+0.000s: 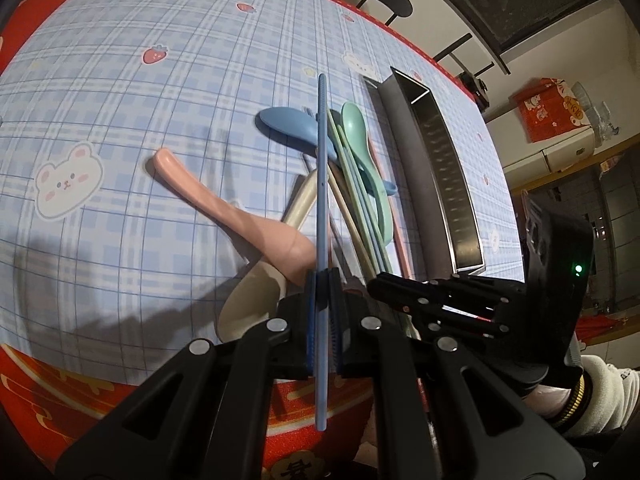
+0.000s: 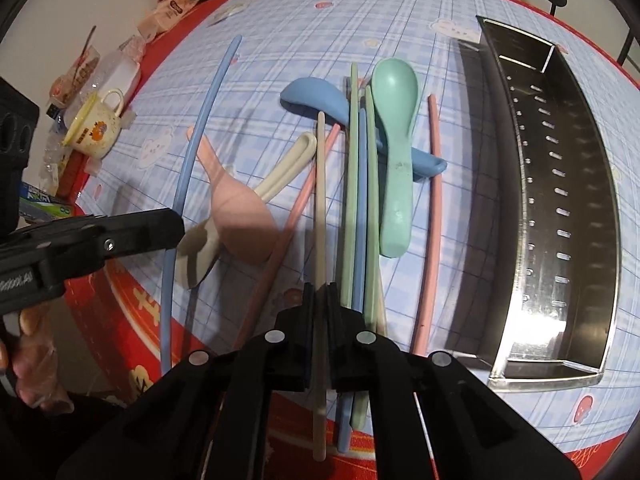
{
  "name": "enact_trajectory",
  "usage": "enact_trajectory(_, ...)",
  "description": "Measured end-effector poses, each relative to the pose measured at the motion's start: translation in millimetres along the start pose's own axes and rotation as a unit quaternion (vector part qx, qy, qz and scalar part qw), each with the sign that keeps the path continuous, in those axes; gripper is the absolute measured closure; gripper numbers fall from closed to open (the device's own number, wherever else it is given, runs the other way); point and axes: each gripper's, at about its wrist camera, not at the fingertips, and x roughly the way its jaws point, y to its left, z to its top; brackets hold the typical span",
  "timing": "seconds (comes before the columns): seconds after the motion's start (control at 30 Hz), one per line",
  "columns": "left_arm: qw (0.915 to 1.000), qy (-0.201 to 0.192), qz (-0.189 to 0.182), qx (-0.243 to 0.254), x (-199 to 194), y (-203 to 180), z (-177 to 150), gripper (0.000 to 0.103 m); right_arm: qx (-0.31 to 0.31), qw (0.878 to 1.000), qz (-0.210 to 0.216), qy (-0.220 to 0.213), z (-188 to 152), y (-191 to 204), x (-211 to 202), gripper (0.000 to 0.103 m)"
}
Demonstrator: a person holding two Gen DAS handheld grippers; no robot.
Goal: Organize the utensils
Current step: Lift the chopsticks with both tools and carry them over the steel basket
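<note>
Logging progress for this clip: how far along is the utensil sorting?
Barely begun: the metal tray holds nothing. In hand: the left hand-held gripper is shut on a blue chopstick, the right hand-held gripper on a beige chopstick. Left on the table: four spoons and the remaining chopsticks.
</note>
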Motion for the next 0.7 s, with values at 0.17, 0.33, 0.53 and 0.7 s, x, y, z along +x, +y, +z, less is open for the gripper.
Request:
enact_trajectory(0.17,1.0,-0.004,-0.005,0.0,-4,-1,3,0.093,-0.014,1.0,0.005,-0.007,-3,2,-12,0.097)
enact_trajectory(0.33,0.9999,-0.006,-0.011,0.003,-5,-6,6,0.093,-0.019,0.999,0.021,-0.038,-5,7,-26,0.097)
enact_trajectory(0.53,0.9998,-0.004,-0.021,0.007,-1,-16,11,0.093,0.007,0.996,0.016,-0.082,-5,-9,-48,0.097)
enact_trajectory(0.7,0.9995,-0.001,-0.025,0.021,2,-30,17,0.093,0.041,0.993,0.014,-0.105,-8,-29,-63,0.097)
